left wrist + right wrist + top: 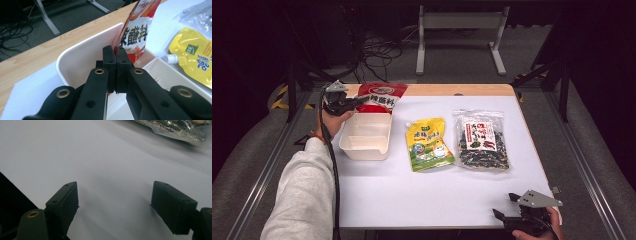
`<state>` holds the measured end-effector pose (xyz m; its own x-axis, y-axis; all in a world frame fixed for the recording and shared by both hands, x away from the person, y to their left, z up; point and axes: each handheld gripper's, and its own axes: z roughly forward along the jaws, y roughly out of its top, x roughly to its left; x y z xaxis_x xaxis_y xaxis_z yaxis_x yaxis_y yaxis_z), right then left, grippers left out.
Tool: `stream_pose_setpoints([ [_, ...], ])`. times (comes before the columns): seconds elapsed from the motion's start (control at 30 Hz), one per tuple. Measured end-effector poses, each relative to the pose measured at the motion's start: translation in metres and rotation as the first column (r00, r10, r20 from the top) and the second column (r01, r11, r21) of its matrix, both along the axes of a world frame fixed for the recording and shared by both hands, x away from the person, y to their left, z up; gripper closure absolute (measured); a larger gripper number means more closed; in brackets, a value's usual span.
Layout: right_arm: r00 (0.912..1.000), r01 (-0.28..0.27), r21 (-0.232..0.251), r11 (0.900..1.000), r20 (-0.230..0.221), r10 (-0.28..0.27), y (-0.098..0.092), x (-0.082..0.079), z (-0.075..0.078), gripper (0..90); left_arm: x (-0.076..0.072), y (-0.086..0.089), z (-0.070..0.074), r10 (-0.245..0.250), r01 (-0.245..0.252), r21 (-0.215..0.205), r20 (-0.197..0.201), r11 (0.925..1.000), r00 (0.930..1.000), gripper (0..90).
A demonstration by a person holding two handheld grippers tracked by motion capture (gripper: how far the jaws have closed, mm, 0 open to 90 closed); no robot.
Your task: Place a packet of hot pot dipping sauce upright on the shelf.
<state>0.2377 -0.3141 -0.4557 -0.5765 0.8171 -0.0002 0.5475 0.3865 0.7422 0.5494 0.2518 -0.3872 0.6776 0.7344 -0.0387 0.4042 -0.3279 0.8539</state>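
My left gripper is at the table's far left, shut on the edge of a red seasoning pouch. In the left gripper view the jaws pinch the pouch so that it hangs over the far end of a white two-compartment container. That container sits just in front of the pouch. Near the table's front right corner my right gripper is open, with only the white tabletop between its fingertips.
A yellow spouted pouch lies flat at the middle of the white table, and a clear bag of dark dried food lies to its right. Beyond the wooden far edge are cables and a grey frame on the floor.
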Motion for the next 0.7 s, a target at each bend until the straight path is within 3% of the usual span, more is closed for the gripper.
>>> stream_pose_setpoints([
  [0.17,1.0000,-0.002,-0.003,1.000,0.000,0.002,0.001,0.001,0.000,22.4,-0.003,0.001,-0.001,0.011,-0.011,-0.017,0.009,0.9998,0.9999,84.9],
  [0.37,1.0000,-0.002,0.002,1.000,0.006,0.002,0.000,0.001,0.001,22.6,-0.013,0.006,0.004,0.041,-0.039,-0.038,0.052,0.9985,0.9978,75.1],
  [0.53,0.9999,-0.010,0.005,1.000,0.014,0.010,0.001,0.004,0.003,23.0,-0.027,0.010,0.009,0.050,-0.048,-0.030,0.087,0.9984,0.9950,69.0],
  [0.7,0.9995,-0.021,0.011,1.000,0.022,0.021,0.003,0.009,0.005,24.0,-0.053,0.009,0.017,0.040,-0.039,-0.016,0.134,0.9991,0.9902,58.2],
])
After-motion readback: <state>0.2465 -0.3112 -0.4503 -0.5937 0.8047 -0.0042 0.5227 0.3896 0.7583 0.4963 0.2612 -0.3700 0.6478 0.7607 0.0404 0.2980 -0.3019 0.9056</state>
